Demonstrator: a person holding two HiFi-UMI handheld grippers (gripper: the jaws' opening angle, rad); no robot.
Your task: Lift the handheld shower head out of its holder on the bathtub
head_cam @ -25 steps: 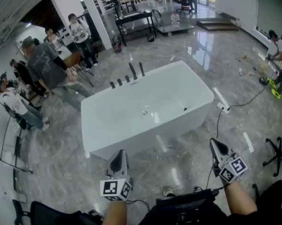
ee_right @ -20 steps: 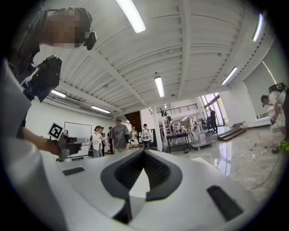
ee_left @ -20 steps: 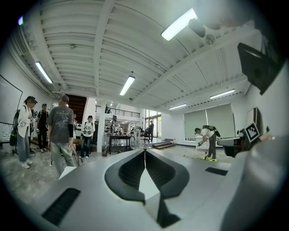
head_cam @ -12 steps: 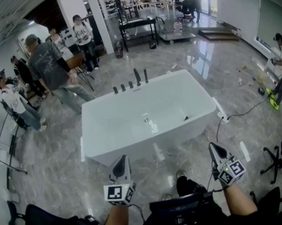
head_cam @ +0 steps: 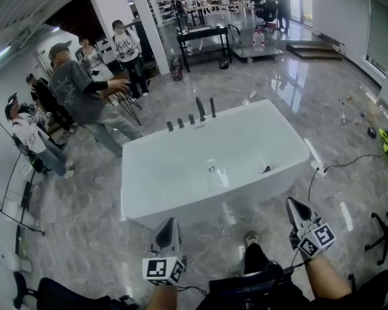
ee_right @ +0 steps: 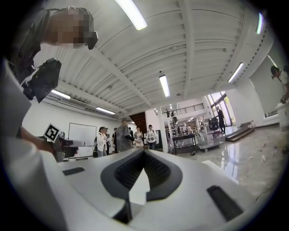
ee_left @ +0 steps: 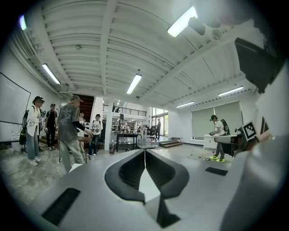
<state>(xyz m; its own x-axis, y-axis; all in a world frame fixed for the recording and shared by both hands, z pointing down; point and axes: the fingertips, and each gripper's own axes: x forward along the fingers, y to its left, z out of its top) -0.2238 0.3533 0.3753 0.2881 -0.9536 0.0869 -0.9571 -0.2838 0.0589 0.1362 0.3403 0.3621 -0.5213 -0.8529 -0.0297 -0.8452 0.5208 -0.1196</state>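
The white bathtub (head_cam: 180, 195) stands on the grey marble floor ahead of me. Along its far rim runs a row of dark fittings (head_cam: 180, 123). The two tall ones at the row's right end (head_cam: 206, 108) include the handheld shower head; I cannot tell which of them it is. My left gripper (head_cam: 169, 221) is held level short of the tub's near wall, shut with nothing in it. My right gripper (head_cam: 292, 201) hangs off the tub's near right corner, also shut and empty. Both are far from the fittings. In the gripper views the left gripper (ee_left: 144, 151) and right gripper (ee_right: 143, 151) show closed tips.
Several people (head_cam: 75, 93) stand beyond the tub's far left corner. A black cart (head_cam: 204, 40) stands further back. A power strip with cable (head_cam: 320, 167) lies on the floor right of the tub. A chair base (head_cam: 385, 234) is at the right edge. My foot (head_cam: 251, 238) is near the tub.
I have moved closer to the tub, which now sits lower and nearer in the head view. Both grippers have come forward with me and stayed shut. The person in grey has raised an arm.
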